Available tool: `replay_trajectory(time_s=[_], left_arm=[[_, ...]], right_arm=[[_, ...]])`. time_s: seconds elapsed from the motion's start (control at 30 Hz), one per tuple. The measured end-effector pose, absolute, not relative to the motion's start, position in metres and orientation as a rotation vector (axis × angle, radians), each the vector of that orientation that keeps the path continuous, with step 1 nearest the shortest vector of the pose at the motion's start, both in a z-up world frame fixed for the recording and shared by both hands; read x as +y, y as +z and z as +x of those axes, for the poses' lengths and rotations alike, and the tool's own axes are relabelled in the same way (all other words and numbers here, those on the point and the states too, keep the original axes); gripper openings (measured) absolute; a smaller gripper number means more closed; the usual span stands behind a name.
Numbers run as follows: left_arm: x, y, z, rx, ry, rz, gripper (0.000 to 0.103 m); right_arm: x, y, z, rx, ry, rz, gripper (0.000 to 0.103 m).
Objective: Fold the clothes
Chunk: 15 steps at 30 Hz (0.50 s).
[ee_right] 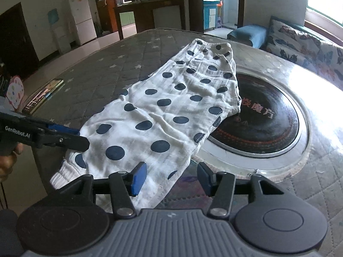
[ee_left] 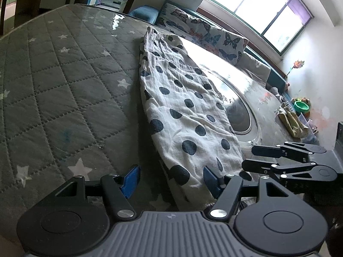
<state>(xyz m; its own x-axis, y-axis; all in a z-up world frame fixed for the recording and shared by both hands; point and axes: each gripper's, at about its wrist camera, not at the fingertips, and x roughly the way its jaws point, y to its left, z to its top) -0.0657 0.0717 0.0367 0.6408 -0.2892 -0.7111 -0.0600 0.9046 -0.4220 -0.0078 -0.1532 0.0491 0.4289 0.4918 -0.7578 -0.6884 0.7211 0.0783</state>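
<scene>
1. At the left edge of the right wrist view, the left gripper (ee_right: 82,138) reaches in over the near left hem of the garment (ee_right: 171,107). From its own camera its blue pads (ee_left: 131,181) stand apart with the cloth's near end lying between them, and nothing is pinched.

2. Across the middle of both views lies the garment, a white crinkled piece with dark dots. It runs from the lower centre of the frame up towards the elastic waistband (ee_right: 212,44) at the top, spread on the quilted grey table cover (ee_right: 103,72). Its right side drapes over the round dark cooktop (ee_right: 263,120) set in the table.

3. It looks thin, light and limp, so it should crease readily, sag when lifted by one point, and slide easily on the glossy plate. It is not fragile. The ribbed cuff (ee_right: 62,174) at lower left and the matching right corner of the near hem seem the firmest places to pinch, one gripper on each.

4. At the lower centre of its own view, the right gripper (ee_right: 171,181) has its jaws apart. Its left pad sits over the hem and its right pad is over bare table, so it grips nothing.
</scene>
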Motion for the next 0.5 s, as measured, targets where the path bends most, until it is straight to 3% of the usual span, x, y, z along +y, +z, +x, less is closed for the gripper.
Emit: replay_trajectory(time_s=[0.5], left_arm=[[0.072, 0.060, -0.060, 0.804, -0.139, -0.404, 0.069]], right_arm=[[-0.144, 0.050, -0.023, 0.857, 0.820, -0.266, 0.054]])
